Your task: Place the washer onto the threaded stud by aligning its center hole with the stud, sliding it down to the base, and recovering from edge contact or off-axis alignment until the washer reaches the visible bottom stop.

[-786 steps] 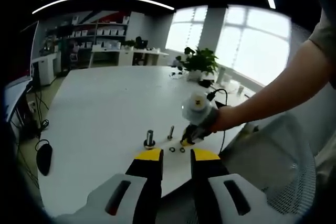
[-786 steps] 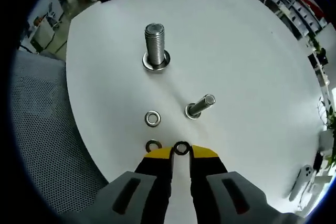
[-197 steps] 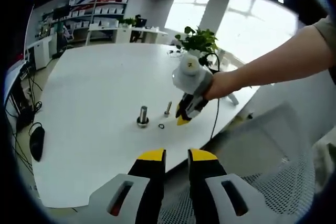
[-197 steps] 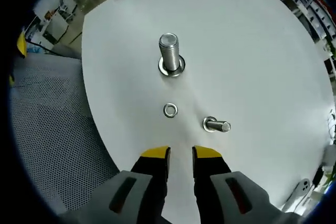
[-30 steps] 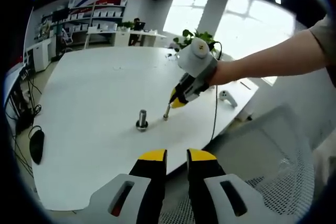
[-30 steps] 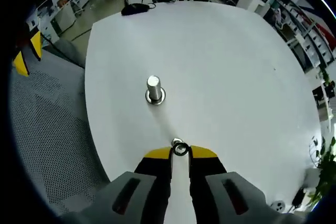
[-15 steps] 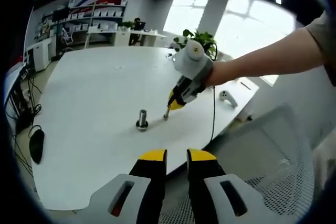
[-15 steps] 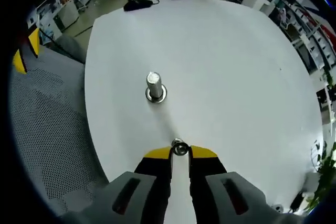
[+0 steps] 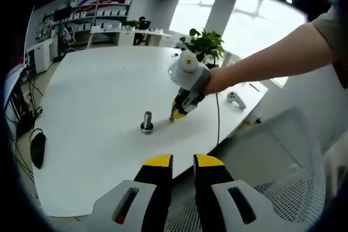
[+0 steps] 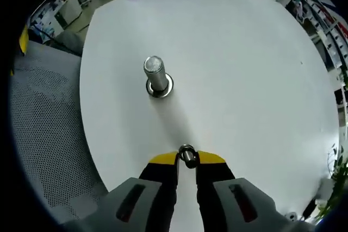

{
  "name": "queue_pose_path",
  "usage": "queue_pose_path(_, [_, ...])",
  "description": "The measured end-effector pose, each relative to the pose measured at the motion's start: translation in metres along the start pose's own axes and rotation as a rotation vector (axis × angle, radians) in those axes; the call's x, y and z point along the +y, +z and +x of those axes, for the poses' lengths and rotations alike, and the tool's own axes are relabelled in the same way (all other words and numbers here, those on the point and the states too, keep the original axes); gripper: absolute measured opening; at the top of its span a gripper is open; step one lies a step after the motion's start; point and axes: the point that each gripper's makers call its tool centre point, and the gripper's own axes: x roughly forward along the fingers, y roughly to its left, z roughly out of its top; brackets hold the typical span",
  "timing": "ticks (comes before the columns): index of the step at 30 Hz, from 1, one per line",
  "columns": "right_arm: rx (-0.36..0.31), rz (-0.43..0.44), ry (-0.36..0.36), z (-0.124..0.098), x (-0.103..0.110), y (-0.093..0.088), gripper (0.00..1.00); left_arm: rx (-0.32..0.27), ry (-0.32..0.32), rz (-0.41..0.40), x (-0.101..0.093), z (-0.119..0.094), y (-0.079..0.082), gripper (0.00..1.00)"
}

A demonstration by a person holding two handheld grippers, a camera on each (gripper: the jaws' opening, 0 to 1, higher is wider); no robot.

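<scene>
A large threaded stud stands upright on the white table, with a washer around its base. My right gripper is shut on a small steel washer, held right at the top of a smaller stud that shows between the jaw tips. In the left gripper view, the right gripper comes down from a person's hand, its tip just right of the large stud. My left gripper hangs back off the table's near edge, jaws close together and holding nothing.
A grey mesh chair sits by the table's near edge, also seen as mesh chair. A black mouse lies on the left. A potted plant, a cable and a white device sit at the far side.
The right gripper has come down and slightly left with the washer, onto the top of the small stud. The left gripper has stayed put.
</scene>
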Motion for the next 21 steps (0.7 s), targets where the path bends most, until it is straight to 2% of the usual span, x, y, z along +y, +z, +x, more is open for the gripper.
queue_pose_path(9, [-0.017,0.067,0.003,0.001,0.0,-0.005,0.15,0.013,-0.008,0.005,-0.001,0.001,-0.002,0.12])
queue_pose_path(16, [-0.071,0.127,-0.015,-0.008,0.0,-0.013,0.19,0.017,-0.01,0.006,-0.002,0.0,-0.003,0.12])
queue_pose_path(18, [-0.133,0.147,-0.025,-0.018,0.001,-0.01,0.19,0.018,-0.01,0.008,-0.002,0.0,-0.003,0.12])
queue_pose_path(21, [-0.266,0.273,-0.044,-0.042,-0.001,-0.008,0.19,0.014,-0.006,0.006,-0.001,0.0,-0.003,0.12])
